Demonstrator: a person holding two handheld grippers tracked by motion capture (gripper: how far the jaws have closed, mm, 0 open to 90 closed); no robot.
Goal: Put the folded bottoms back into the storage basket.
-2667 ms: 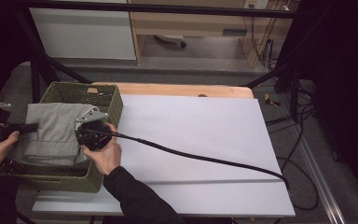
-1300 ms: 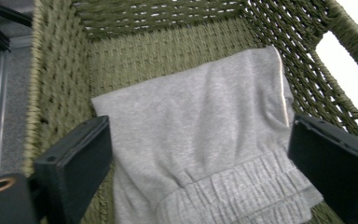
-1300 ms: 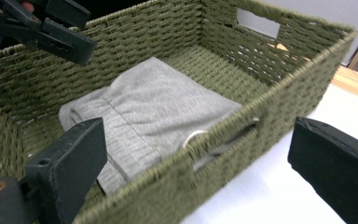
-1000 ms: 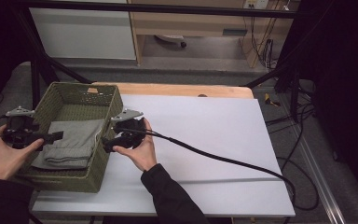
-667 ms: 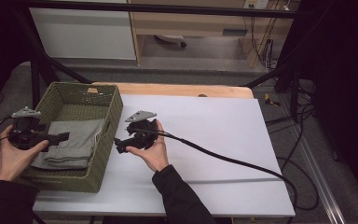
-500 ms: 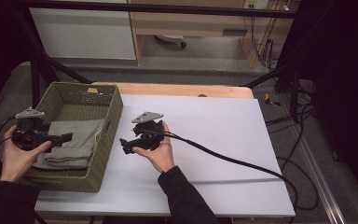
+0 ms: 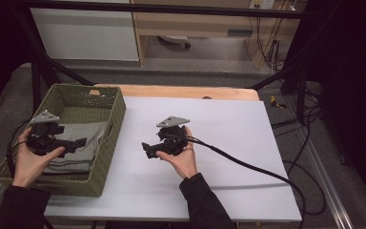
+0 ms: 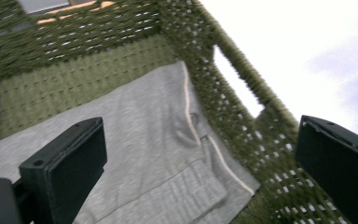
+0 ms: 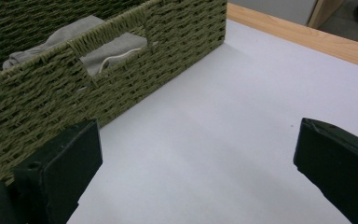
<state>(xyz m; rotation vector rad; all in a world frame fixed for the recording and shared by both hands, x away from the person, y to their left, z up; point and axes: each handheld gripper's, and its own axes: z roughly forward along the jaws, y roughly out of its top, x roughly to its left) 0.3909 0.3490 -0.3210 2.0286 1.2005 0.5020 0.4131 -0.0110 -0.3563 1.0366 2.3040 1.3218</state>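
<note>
A green woven basket [image 7: 112,125] stands at the table's left with a folded grey garment [image 7: 78,148] lying flat inside it. My left gripper [image 7: 78,142] hovers over the garment, open, with nothing between its jaws; in the left gripper view the grey garment [image 8: 144,154] lies below and the basket wall [image 8: 223,102] runs past on the right. My right gripper [image 7: 145,149] is held over the white table surface to the right of the basket, open and empty. Its own view faces the basket's side [image 9: 98,88] and handle slot, with grey cloth [image 9: 107,53] behind it.
The white table sheet [image 7: 228,138] spreads wide to the right. A wooden strip [image 7: 181,91] runs along its far edge. A black cable [image 7: 248,167] trails from my right gripper across the table to the right. Black frame bars and floor cables lie beyond.
Both grippers have left the garment, which now lies in the basket. My right gripper has drawn out of the basket and moved right over the table; the left has shifted a little.
</note>
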